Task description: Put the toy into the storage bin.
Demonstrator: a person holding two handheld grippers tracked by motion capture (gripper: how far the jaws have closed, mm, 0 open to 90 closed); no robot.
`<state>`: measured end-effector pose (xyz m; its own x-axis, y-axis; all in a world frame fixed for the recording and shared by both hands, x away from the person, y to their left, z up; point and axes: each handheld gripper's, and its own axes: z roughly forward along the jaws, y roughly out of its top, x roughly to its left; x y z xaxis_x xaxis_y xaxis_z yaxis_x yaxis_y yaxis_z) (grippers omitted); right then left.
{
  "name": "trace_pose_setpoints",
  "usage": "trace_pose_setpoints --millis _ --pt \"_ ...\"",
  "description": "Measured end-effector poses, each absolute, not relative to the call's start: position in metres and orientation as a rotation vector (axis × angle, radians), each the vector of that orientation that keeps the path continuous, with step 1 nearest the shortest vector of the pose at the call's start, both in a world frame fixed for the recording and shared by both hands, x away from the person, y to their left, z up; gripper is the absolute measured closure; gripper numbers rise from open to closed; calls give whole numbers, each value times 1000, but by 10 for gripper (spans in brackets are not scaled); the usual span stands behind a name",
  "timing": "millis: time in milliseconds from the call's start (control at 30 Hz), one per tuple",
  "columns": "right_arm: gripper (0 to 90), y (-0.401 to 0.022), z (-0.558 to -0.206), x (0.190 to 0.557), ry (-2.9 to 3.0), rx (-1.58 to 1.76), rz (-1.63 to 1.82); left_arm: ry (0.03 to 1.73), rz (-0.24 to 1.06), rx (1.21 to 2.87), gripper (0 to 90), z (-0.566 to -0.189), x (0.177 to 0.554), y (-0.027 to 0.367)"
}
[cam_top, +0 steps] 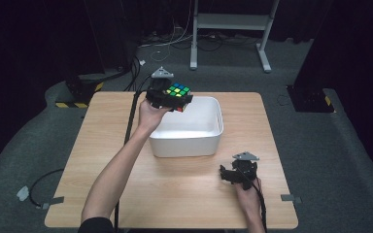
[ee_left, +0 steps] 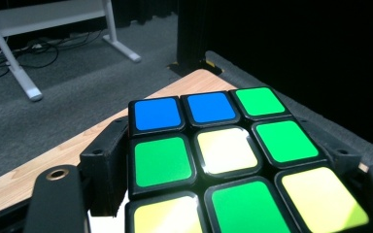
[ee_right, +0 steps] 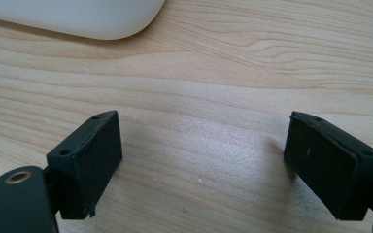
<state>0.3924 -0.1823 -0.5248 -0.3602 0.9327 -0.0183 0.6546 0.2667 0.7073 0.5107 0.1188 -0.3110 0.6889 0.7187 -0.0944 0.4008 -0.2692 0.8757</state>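
Cube (ee_left: 223,160) between left tongs (cam_top: 172,97)

We see the cube (cam_top: 178,91) between our left claw's (cam_top: 172,99) jaws, above the tub's (cam_top: 209,141) far-left corner; our right claw (cam_top: 233,175) sits on the worktop (cam_top: 102,145), tub just ahead-left.

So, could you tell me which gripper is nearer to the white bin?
Left. The left gripper holds the Rubik's cube over the white bin's far-left corner; the right gripper rests open on the table, apart from it.
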Motion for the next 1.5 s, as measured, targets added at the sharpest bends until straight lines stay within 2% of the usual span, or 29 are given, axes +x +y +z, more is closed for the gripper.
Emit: trace_pose_setpoints --millis 667,1500 --pt "135 -182 -525 392 2110 1434 859 928 376 1922 255 -330 539 100" --pt "135 -182 -525 392 2110 1434 859 1000 403 1964 259 -357 553 91"
